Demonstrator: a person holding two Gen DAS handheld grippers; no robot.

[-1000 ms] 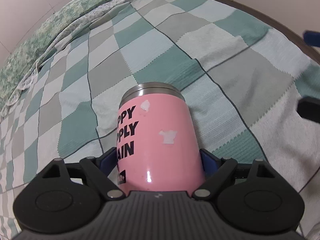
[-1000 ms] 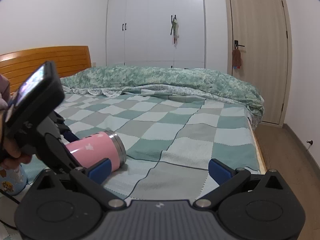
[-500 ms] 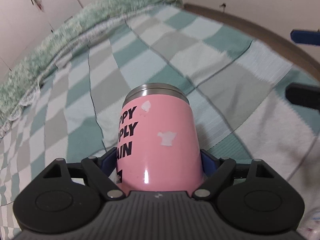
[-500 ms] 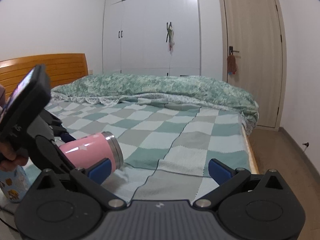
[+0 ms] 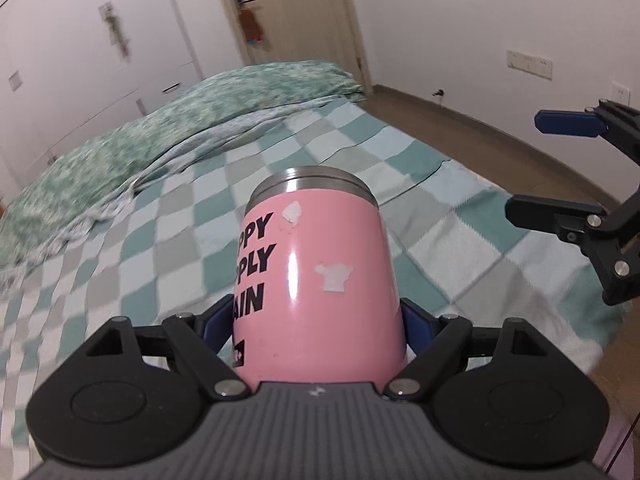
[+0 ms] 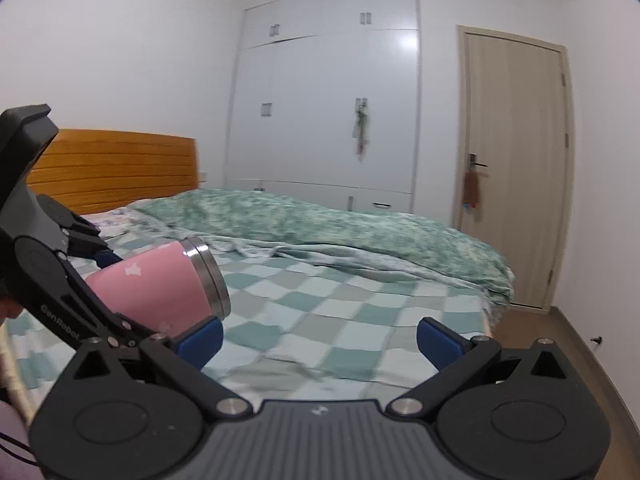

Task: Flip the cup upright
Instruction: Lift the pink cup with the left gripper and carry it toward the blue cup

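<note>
A pink cup [image 5: 316, 280] with black letters and a steel rim is held in my left gripper [image 5: 318, 322], whose blue pads press on both sides near its base. The cup is lifted off the checkered bed cover [image 5: 420, 216] and tilts up, rim away from the camera. In the right wrist view the cup [image 6: 160, 288] shows at the left, slanted with its rim up and to the right, inside the left gripper. My right gripper [image 6: 318, 340] is open and empty, to the right of the cup; it also shows in the left wrist view [image 5: 560, 168].
A green floral quilt [image 6: 340, 232] lies bunched across the far side of the bed. A wooden headboard [image 6: 116, 172], white wardrobe [image 6: 332, 120] and a door [image 6: 516, 168] stand behind. Bare floor [image 5: 500, 148] runs past the bed's right edge.
My left gripper has lifted the cup off the bed and tilted its rim upward. The right gripper has risen too and stays open.
</note>
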